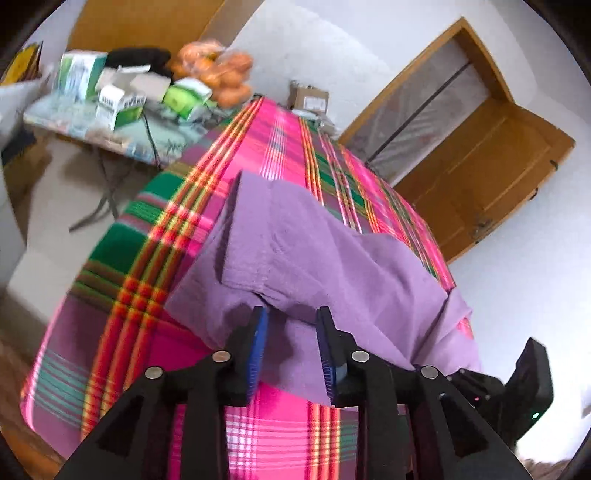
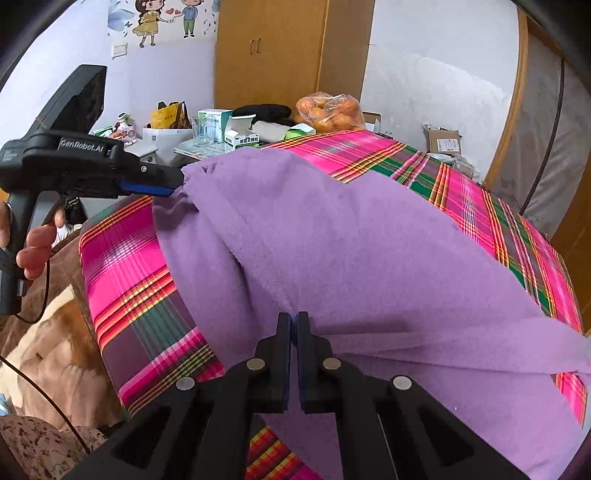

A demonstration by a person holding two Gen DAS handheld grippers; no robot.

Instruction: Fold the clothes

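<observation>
A clear bag [image 2: 330, 110] of orange fruit sits on the side table [image 1: 110, 136] beyond the bed's [image 1: 155, 354] far end, among white-and-green boxes [image 1: 122, 105], one with its flap open; what the boxes hold cannot be told. A brown carton [image 2: 441, 142] stands to the right of the bed's far corner.

The purple garment [image 2: 351, 236], soft and faintly napped, lies across the bed's bright pink, green and orange plaid cover, partly lifted into folds. The right gripper [image 2: 294, 325] has its fingers pressed together on a ridge of the garment near the bed's near edge. In the left wrist view the left gripper [image 1: 291, 317] shows blue ribbed pads [image 1: 260, 343] with a gap between them and cloth bunched in that gap at a hemmed sleeve; from the right wrist view its tip meets a gathered corner of the garment at the bed's left side, so it looks narrow on the cloth, though the pinch itself is not clear.

Only the right wrist view shows the hand [image 2: 37, 247] on the left gripper's handle, a cartoon wall sticker [image 2: 162, 22] and a wooden wardrobe [image 2: 273, 51]. Only the left view shows an open panelled door [image 1: 480, 177].
</observation>
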